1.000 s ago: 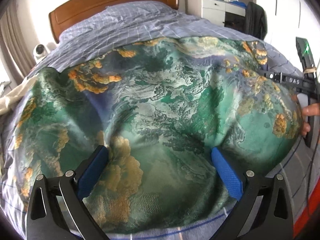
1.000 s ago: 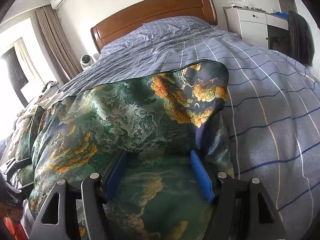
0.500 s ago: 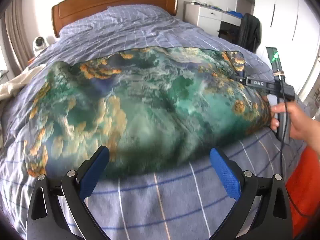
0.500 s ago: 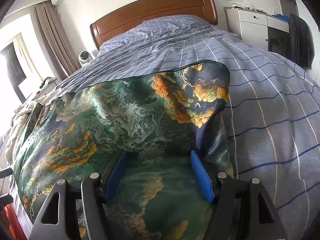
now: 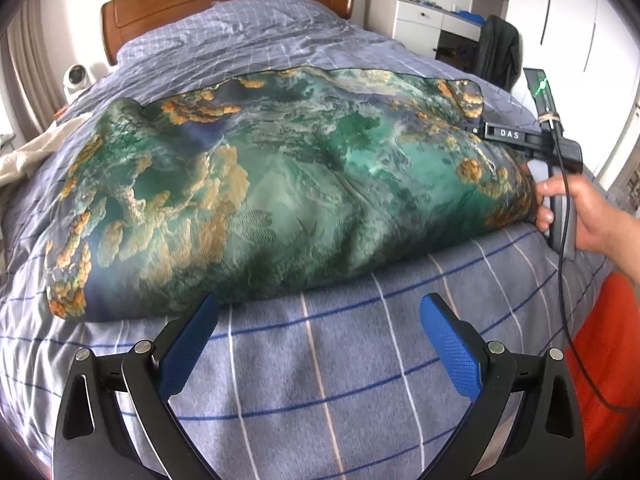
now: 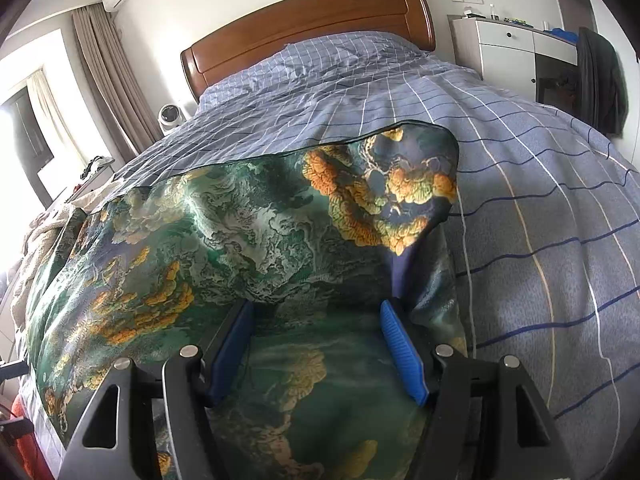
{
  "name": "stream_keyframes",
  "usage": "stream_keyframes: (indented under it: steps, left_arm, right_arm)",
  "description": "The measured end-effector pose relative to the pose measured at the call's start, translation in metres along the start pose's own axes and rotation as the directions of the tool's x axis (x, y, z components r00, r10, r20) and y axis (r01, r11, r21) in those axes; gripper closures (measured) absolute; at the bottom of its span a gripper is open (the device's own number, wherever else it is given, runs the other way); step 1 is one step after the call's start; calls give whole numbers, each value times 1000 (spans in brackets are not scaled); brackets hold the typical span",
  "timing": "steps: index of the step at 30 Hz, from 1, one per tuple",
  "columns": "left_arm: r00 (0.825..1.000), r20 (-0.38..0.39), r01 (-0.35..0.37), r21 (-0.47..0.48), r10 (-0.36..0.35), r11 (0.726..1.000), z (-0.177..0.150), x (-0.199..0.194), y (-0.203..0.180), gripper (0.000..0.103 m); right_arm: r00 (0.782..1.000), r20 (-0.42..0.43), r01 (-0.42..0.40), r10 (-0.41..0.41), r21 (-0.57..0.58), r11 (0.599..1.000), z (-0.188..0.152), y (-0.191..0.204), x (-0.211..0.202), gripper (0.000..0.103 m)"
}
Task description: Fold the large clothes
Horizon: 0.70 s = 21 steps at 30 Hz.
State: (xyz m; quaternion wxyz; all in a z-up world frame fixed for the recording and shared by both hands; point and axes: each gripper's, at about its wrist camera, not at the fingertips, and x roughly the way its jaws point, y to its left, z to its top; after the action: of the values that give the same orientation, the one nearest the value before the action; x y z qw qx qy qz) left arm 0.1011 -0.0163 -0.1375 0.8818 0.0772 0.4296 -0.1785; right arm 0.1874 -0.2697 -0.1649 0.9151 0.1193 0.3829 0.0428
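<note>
Currently the green printed garment (image 5: 280,200) lies folded across the bed (image 5: 360,360) near its foot edge. Left gripper (image 5: 316,336) hangs released over bare cover (nothing between its jaws); right gripper (image 6: 320,344) straddles cloth at the right corner, presumably steadying the fold, though whether its pads pinch cannot be told.

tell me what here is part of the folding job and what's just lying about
Part of the job:
- green patterned garment spread on the bed
- left gripper, open over bare bedcover
- right gripper, fabric between its fingers

Just lying about:
- checked bedcover
- small white fan
- dark jacket
- white cabinet
</note>
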Motion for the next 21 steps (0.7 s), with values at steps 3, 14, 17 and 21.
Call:
stream_keyframes:
  steps: [3,14,17,21]
  left_arm:
    - [1000,-5,0,3,0,1000,-3,-1,-1,2]
    - [1000,-13,-2,5,2,1000,-8,-6,-3,2]
    - [1000,-13,-2,2,2,1000,-10,-8,-2,2]
    - [1000,-16,-7,-8,7,1000,-13,-10,0,2]
  right_arm:
    - [1000,0,0,0,0,1000,0,0,0,36]
    - [1000,0,1,-1,0,1000,-1,-1,0,36]
    - [1000,0,1,-1,0,1000,-1,-1,0,36]
    - [1000,1,0,0,0,1000,-1,-1,0,36]
